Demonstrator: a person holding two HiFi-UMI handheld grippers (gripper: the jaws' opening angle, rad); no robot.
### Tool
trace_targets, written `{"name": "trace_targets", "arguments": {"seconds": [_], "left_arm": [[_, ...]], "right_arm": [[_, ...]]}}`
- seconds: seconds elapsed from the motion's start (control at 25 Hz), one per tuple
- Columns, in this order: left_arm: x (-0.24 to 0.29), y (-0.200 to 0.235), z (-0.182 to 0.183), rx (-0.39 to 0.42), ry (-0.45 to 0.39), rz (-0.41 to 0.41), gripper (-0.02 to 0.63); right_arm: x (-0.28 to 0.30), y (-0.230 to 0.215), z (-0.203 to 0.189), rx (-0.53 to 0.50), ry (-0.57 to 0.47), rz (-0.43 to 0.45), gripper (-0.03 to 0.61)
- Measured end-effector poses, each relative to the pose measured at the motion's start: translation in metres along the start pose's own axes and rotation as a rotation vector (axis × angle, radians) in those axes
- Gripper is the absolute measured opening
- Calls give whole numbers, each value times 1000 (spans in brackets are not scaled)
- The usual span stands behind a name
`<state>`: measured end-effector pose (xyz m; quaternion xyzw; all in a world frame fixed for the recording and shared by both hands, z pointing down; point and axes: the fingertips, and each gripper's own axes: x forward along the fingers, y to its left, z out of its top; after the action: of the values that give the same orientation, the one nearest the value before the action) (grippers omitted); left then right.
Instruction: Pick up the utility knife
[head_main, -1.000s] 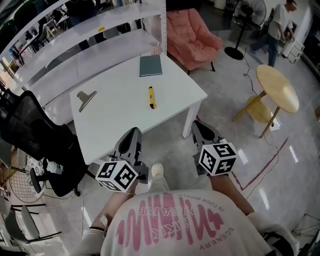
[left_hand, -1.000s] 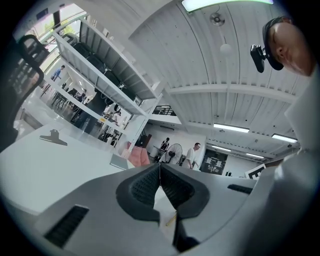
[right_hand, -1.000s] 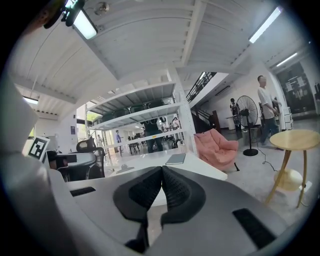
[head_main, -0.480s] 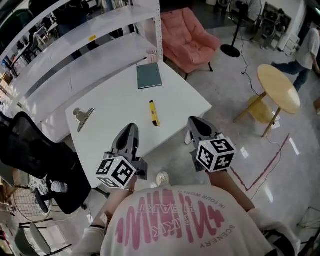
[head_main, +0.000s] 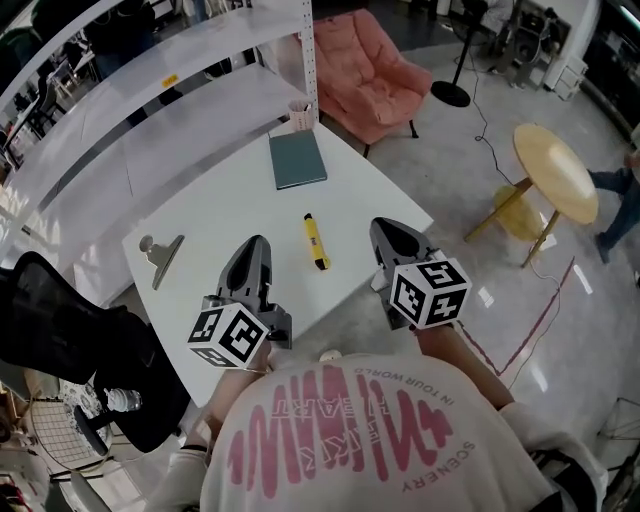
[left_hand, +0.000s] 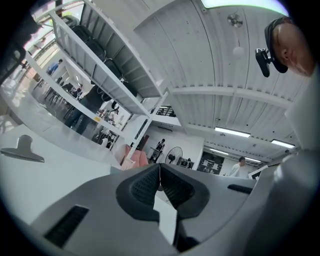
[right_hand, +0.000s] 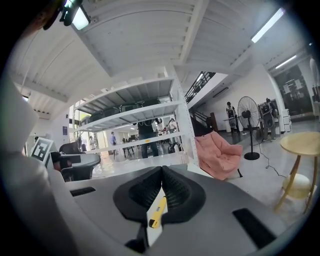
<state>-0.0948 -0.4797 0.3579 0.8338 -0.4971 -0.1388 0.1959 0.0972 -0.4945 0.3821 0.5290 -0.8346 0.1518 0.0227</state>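
Utility knife (head_main: 316, 242) lies on the white table (head_main: 215, 225), apart from my tools and between their tips. My left gripper (head_main: 254, 246) and right gripper (head_main: 386, 230) are both pressed together, pinching nothing.

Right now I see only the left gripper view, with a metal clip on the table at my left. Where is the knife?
Observer: The yellow knife lies flat on the white table. From the head view it shows between the left gripper and the right gripper.
Operator: Is anything touching it?
Observer: No, it lies alone. The grey notebook is farther off, near the table's far corner.
Operator: Can the right gripper take it now?
Observer: Not yet. Its jaws are shut and empty, so it would probably have to open first.
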Motion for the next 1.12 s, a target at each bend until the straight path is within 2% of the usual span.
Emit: {"name": "trace_targets", "arguments": {"seconds": [0.28, 0.64, 0.76, 0.96, 1.12], "left_arm": [[20, 51, 17, -1, -4, 23, 25], [32, 108, 22, -29, 5, 84, 25], [30, 124, 22, -38, 5, 112, 25], [23, 141, 23, -43, 2, 152, 25], [19, 152, 25, -42, 4, 172, 25]], "right_arm": [[59, 2, -4, -1, 19, -7, 15], [122, -7, -43, -12, 115, -29, 15], [139, -6, -63, -1, 161, -16, 15], [161, -4, -98, 82, 265, 12, 15], [178, 0, -119, 58, 338, 35, 15]]}}
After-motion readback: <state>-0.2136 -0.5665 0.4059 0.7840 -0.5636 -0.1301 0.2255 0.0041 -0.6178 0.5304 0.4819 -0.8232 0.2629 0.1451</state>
